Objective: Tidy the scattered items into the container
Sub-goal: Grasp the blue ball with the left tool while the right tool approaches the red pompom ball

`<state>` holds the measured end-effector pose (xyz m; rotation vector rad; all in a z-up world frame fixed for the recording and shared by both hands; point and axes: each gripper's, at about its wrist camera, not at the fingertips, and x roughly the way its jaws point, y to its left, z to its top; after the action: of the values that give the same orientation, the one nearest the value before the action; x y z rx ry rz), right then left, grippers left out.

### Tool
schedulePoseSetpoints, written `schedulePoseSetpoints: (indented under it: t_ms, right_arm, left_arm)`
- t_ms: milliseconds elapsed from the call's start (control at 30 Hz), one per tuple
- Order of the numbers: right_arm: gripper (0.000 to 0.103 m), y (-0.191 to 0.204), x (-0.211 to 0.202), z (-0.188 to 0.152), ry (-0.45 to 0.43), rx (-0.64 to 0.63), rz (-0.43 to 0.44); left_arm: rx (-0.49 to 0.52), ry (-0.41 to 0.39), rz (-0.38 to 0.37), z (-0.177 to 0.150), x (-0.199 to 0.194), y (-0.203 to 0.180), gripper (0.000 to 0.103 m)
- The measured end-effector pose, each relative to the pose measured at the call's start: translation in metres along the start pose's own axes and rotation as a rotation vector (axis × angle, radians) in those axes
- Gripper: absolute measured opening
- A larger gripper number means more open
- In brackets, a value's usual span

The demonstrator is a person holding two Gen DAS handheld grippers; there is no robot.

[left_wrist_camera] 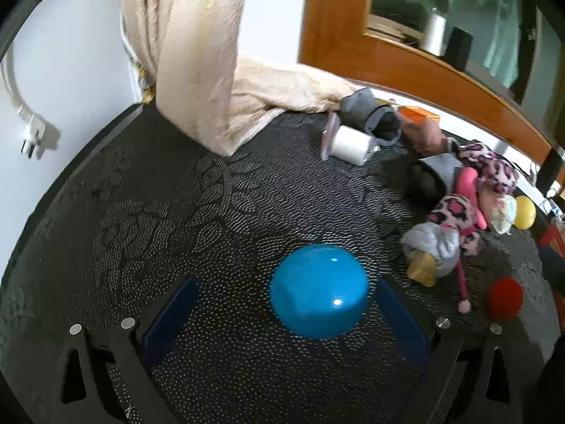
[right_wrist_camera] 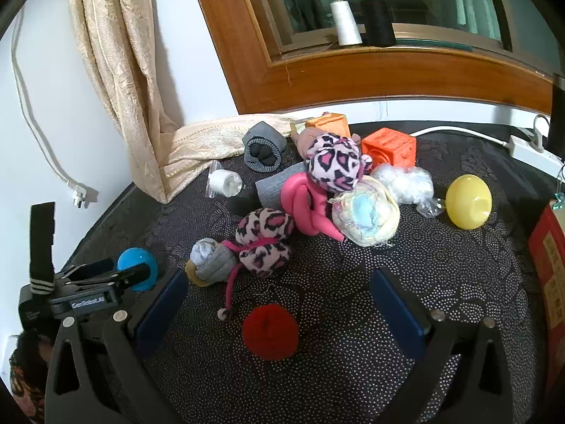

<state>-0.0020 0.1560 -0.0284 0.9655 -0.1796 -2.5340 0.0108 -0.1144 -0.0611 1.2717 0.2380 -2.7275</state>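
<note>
Three balls lie on the dark tablecloth (right_wrist_camera: 353, 318): one blue ball (left_wrist_camera: 319, 291), one red ball (right_wrist_camera: 271, 331), one yellow ball (right_wrist_camera: 468, 201). Two leopard-print sock bundles (right_wrist_camera: 334, 162) and two orange cubes (right_wrist_camera: 388, 148) sit in the heap at upper centre. The left gripper (left_wrist_camera: 282, 318) has its jaws spread around the blue ball at lower centre; the right gripper (right_wrist_camera: 279, 314) is spread around the red one. Being round, neither ball has a long axis.
</note>
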Motion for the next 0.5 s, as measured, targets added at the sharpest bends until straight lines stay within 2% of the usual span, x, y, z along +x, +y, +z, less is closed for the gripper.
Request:
schedulePoseSetpoints:
  t_ms: [233, 367, 500]
  right_arm:
    - [0.103, 0.004, 0.001, -0.001, 0.005, -0.016, 0.000]
    - [0.103, 0.001, -0.001, 0.000, -0.001, 0.003, -0.002]
    - [0.103, 0.001, -0.006, 0.001, -0.014, 0.004, -0.001]
  left_arm:
    - [-0.057, 0.053, 0.026, -0.003, 0.015, 0.010, 0.103]
    - [-0.005, 0.066, 0.087, -0.006, 0.019, 0.001, 0.103]
    - [0.000, 0.068, 0.087, -0.007, 0.019, 0.001, 0.103]
